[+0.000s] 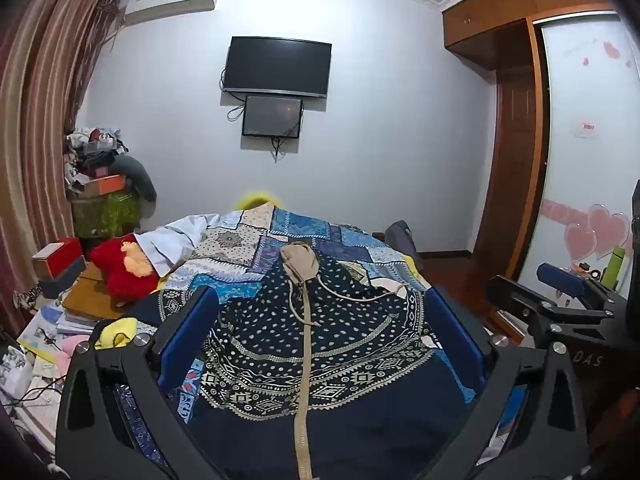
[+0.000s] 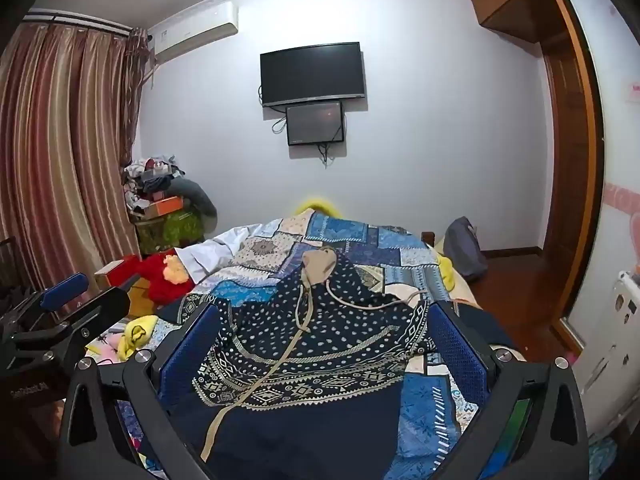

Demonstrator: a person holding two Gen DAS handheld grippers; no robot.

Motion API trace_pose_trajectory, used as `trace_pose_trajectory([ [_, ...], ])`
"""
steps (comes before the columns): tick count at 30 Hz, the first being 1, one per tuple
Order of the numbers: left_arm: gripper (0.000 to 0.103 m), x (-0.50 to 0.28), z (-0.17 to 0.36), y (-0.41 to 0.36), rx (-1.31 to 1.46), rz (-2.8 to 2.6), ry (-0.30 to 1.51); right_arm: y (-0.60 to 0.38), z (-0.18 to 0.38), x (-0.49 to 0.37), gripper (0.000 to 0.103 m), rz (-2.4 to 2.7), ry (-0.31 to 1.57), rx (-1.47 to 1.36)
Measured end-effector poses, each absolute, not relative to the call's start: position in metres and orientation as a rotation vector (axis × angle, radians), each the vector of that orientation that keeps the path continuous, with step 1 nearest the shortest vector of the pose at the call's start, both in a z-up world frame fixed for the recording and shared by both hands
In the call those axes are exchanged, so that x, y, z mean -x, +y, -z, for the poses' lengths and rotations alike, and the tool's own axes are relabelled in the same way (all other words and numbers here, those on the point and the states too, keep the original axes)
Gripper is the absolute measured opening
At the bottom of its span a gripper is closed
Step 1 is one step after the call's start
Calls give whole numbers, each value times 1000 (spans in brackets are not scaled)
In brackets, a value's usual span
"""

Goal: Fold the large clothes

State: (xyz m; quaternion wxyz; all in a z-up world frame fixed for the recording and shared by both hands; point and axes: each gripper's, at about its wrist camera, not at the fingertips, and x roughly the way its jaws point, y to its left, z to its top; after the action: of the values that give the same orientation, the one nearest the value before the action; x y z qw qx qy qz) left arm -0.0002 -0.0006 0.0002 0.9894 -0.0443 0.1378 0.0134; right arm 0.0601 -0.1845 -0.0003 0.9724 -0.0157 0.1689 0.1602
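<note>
Left wrist view. Left tongs (image 1: 320,322) spread wide, blue pads (image 1: 188,336) on both sides, nothing between them. They hover above the hooded garment (image 1: 320,340), a navy piece with beige dots and geometric bands. The garment lies front up on the bed (image 1: 304,232), which carries a blue patchwork cover. The beige-lined hood (image 1: 298,264) points toward the far wall. The beige zipper strip (image 1: 305,380) runs down the middle toward the camera. A drawstring (image 1: 360,296) trails across the right shoulder. The plain navy lower part of the garment fills the near edge of the frame. Right tongs (image 1: 560,284) appear at the far right of the frame, off the bed's side; whether they are spread cannot be told from this view. A red plush toy (image 1: 124,272) sits at the bed's left edge, beside stacked boxes and papers. A television (image 1: 278,66) hangs on the far wall.

Right wrist view. Right tongs (image 2: 322,330) also spread wide, empty, above the same hooded garment (image 2: 312,340). Here the garment sits slightly left of centre, and patchwork cover (image 2: 420,400) shows bare on the right. The hood (image 2: 320,264) lies at the far end, and the zipper strip (image 2: 256,392) curves down to the lower left. Left tongs (image 2: 64,290) are seen side-on at the left edge, clear of the garment. Striped curtains (image 2: 60,140) hang on the left.
</note>
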Motion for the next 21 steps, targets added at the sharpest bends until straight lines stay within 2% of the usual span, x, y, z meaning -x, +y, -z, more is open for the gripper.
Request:
trace_pose_trajectory([
  [21, 103, -9, 18, 16, 119, -70, 313, -168, 9, -66, 103, -336, 363, 69],
])
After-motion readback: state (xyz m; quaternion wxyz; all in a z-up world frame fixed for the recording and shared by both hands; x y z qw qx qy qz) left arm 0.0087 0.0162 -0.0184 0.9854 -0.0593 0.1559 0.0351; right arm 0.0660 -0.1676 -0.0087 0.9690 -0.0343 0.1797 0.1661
